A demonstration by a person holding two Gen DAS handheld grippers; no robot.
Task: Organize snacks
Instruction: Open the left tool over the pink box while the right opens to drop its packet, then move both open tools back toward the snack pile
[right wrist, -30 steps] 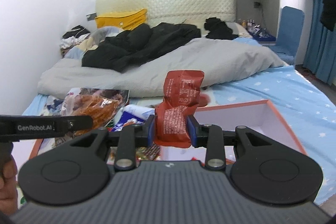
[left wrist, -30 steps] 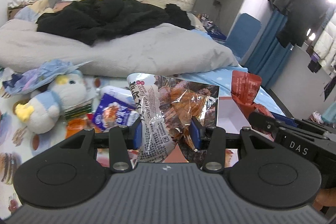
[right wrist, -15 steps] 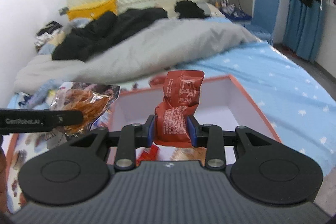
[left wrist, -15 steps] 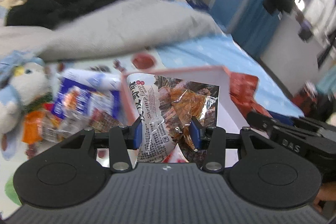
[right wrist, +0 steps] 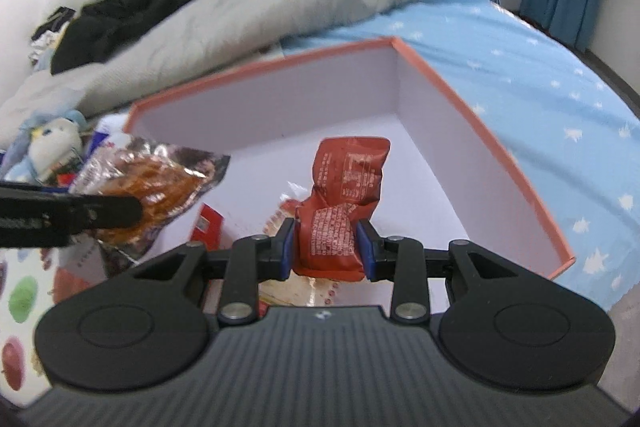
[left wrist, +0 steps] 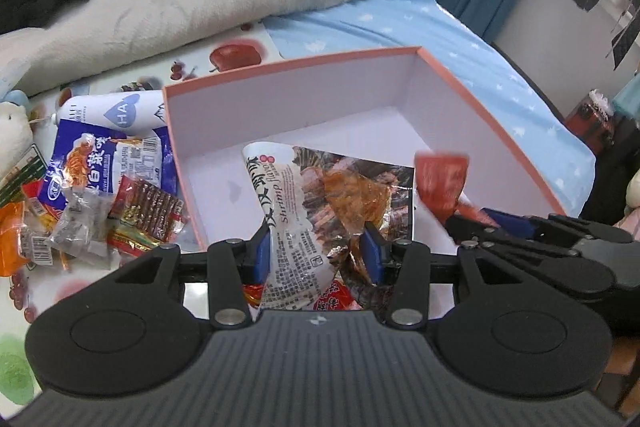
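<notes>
Overhead, left gripper (left wrist: 316, 253) clamped on crinkly shrimp bag (left wrist: 320, 203), right gripper (right wrist: 326, 245) on creased red packet (right wrist: 340, 203), above rectangular box (right wrist: 480, 123).

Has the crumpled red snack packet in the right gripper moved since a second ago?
Yes. The crumpled red snack packet, once level with the bed's grey duvet, now sits down over the pink-rimmed white box.

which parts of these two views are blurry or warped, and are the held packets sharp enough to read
Left wrist view: shrimp packet sharp, its print readable; red packet in the right gripper smeared; box edges bowed by the fisheye. Right wrist view: red packet sharp but its print too small to read; duvet motion-blurred; shrimp packet soft.
</notes>
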